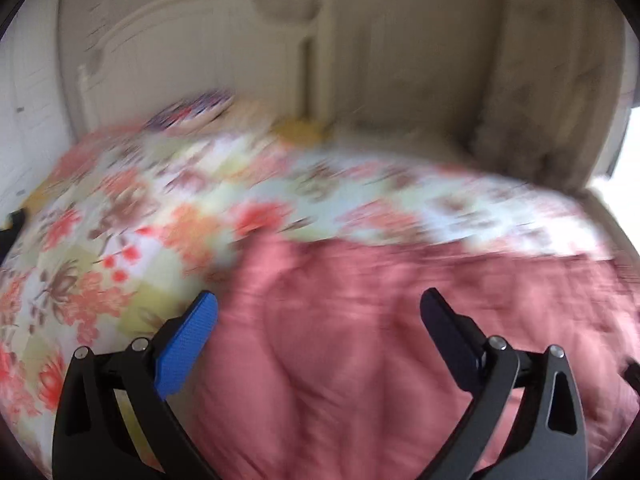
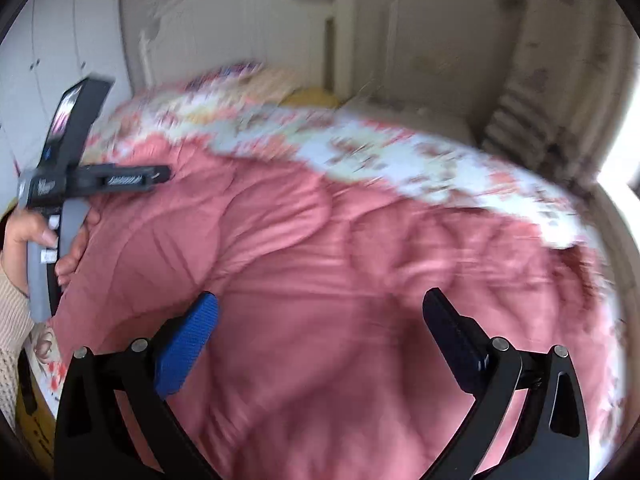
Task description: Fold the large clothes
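Probably bulky, soft and slack to lift, this pink quilted coat [image 2: 320,280] on the floral bedspread [image 1: 120,216]; best pinched at an edge, with left gripper [image 1: 319,308] and right gripper [image 2: 320,310] both spread, grasping nothing.

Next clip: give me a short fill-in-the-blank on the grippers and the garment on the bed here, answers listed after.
1. The padded garment spread on the bed is ____ in colour.
2. The left gripper and the right gripper both have their jaws ____, with nothing between them.
3. The bedspread under the garment has a ____ print.
4. In the right wrist view, the other gripper's handle is held by a hand at the ____ edge of the picture.

Missing words: pink; open; floral; left
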`<state>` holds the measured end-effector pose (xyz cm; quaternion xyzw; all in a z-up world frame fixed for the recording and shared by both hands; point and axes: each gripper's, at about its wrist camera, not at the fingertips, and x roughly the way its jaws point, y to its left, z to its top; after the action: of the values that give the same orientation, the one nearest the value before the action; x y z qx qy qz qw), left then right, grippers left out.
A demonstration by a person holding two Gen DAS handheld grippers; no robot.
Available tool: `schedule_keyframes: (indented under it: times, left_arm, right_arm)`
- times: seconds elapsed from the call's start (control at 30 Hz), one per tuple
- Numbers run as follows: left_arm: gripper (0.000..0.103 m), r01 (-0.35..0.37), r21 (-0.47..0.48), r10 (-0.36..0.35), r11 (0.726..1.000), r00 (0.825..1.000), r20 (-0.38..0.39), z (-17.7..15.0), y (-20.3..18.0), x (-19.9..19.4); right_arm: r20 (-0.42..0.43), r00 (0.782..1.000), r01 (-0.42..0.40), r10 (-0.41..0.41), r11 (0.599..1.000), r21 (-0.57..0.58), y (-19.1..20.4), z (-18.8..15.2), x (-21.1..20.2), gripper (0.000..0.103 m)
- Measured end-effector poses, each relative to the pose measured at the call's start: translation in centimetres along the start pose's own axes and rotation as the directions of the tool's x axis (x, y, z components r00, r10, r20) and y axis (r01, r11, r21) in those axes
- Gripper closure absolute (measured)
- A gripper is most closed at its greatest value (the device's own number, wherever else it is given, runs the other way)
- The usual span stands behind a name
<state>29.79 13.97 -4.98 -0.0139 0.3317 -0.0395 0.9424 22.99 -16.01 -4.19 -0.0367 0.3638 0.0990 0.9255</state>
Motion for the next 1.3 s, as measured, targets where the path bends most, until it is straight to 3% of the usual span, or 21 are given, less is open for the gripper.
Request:
schedule_keyframes:
  times: [0.13, 0.17, 0.23, 0.27, 0.33, 0.53, 0.67, 0.77, 0.83, 0.9, 0.97, 1.0, 1.17, 1.23, 1.3]
  left_arm:
    - [0.002, 0.115, 0.075, -0.116, 0.991, 0.993, 0.012, -2.5, -4.9, -3.5]
    - [0.002, 0.118, 0.114, -0.115, 0.986, 0.993, -0.032, -3.7, -6.8, -3.1]
    - [0.002, 0.076, 0.21, -0.047, 0.975, 0.989, -0.139, -6.0, -9.5, -0.9]
    - [0.002, 0.032, 0.252, 0.001, 0.967, 0.991, -0.13, -7.0, -10.3, 0.0]
    - [0.002, 0.017, 0.241, 0.009, 0.97, 0.994, -0.108, -7.6, -10.3, 0.4]
    - [0.002, 0.017, 0.237, 0.006, 0.971, 0.995, -0.098, -8.1, -10.1, 0.7]
    - [0.002, 0.024, 0.224, -0.003, 0.974, 0.995, -0.097, -8.2, -9.8, 0.6]
    - [0.002, 0.025, 0.223, -0.004, 0.974, 0.995, -0.097, -8.2, -9.8, 0.6]
    - [0.002, 0.027, 0.222, -0.005, 0.975, 0.995, -0.098, -8.2, -9.8, 0.6]
    - [0.002, 0.025, 0.221, -0.004, 0.975, 0.995, -0.097, -8.2, -9.7, 0.6]
    - [0.002, 0.011, 0.223, 0.011, 0.975, 0.995, -0.098, -8.2, -9.8, 0.7]
    - [0.002, 0.013, 0.222, 0.009, 0.975, 0.995, -0.099, -8.1, -9.8, 0.7]
    - [0.002, 0.02, 0.195, 0.001, 0.981, 0.995, -0.104, -7.9, -8.9, -1.3]
    - [0.002, 0.011, 0.157, -0.002, 0.988, 0.998, -0.056, -8.1, -7.0, -3.7]
    - [0.002, -0.05, 0.148, 0.058, 0.988, 0.997, -0.05, -8.6, -5.1, -4.2]
  right_arm:
    - [0.016, 0.994, 0.105, -0.107, 0.991, 0.086, -4.8, -1.7, -2.5, 0.005]
    - [0.009, 0.993, 0.115, -0.116, 0.988, 0.1, -5.6, -2.3, -2.6, 0.005]
    - [-0.044, 0.991, 0.132, -0.128, 0.982, 0.133, -7.1, -3.9, -1.5, 0.005]
    - [-0.076, 0.988, 0.146, -0.137, 0.98, 0.134, -7.5, -4.6, -0.7, 0.005]
    - [-0.07, 0.991, 0.122, -0.114, 0.983, 0.134, -7.8, -6.0, 0.3, 0.004]
    - [-0.091, 0.991, 0.113, -0.1, 0.984, 0.14, -8.1, -6.1, 0.9, 0.004]
    - [-0.075, 0.984, 0.171, -0.161, 0.975, 0.144, -7.0, -5.2, -1.2, 0.005]
    - [0.027, 0.997, 0.066, -0.068, 0.995, 0.076, -3.5, -4.5, -3.8, 0.005]
    - [0.043, 0.999, 0.025, -0.026, 0.999, 0.033, -1.6, -4.4, -4.2, 0.005]
    - [0.018, 1.0, 0.02, -0.019, 0.999, -0.027, 0.4, -4.6, -3.1, 0.005]
    - [-0.065, 0.995, 0.066, -0.071, 0.995, -0.078, 1.5, -5.6, -0.1, 0.005]
    - [-0.057, 0.996, 0.066, -0.071, 0.994, -0.083, 1.7, -6.0, 0.5, 0.004]
    - [-0.072, 0.997, 0.027, -0.031, 0.998, -0.054, 0.6, -5.8, 0.4, 0.005]
    - [-0.045, 0.997, 0.058, -0.06, 0.998, -0.029, -0.5, -5.5, -1.1, 0.005]
    - [-0.017, 0.995, 0.103, -0.103, 0.994, 0.026, -2.8, -5.8, -2.5, 0.005]
